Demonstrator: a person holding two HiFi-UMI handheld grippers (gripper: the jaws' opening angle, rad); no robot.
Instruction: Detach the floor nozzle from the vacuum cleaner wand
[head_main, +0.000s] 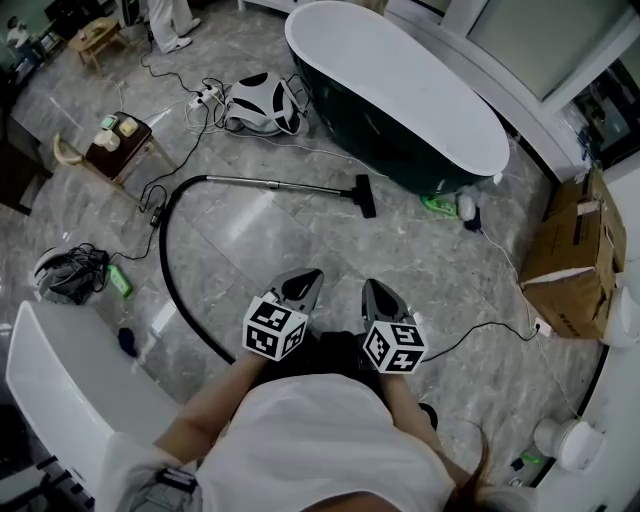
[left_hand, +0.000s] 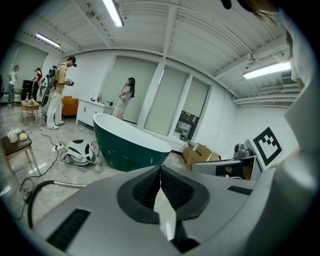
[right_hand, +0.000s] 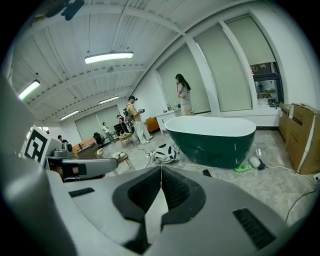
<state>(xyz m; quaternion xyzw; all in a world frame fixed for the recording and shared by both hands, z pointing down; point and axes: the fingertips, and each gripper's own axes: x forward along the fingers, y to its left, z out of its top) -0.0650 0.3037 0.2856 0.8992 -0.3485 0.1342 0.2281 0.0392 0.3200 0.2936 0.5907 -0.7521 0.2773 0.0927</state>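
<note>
The vacuum's metal wand (head_main: 270, 183) lies on the marble floor, with the black floor nozzle (head_main: 365, 195) fitted at its right end near the tub. A black hose (head_main: 172, 280) curves from the wand's left end down toward me. The white canister (head_main: 258, 104) sits further back. My left gripper (head_main: 304, 284) and right gripper (head_main: 374, 293) hover side by side at waist height, well short of the nozzle. Both are shut with nothing between the jaws. In the left gripper view the wand (left_hand: 70, 184) shows low left; in the right gripper view the nozzle (right_hand: 206, 173) peeks over the jaws.
A dark green bathtub (head_main: 400, 110) with a white rim stands behind the nozzle. Cardboard boxes (head_main: 578, 255) stand at right, a small wooden table (head_main: 120, 147) at left, a white bench (head_main: 70, 390) at lower left. Cables trail over the floor. People stand at the back (left_hand: 60, 92).
</note>
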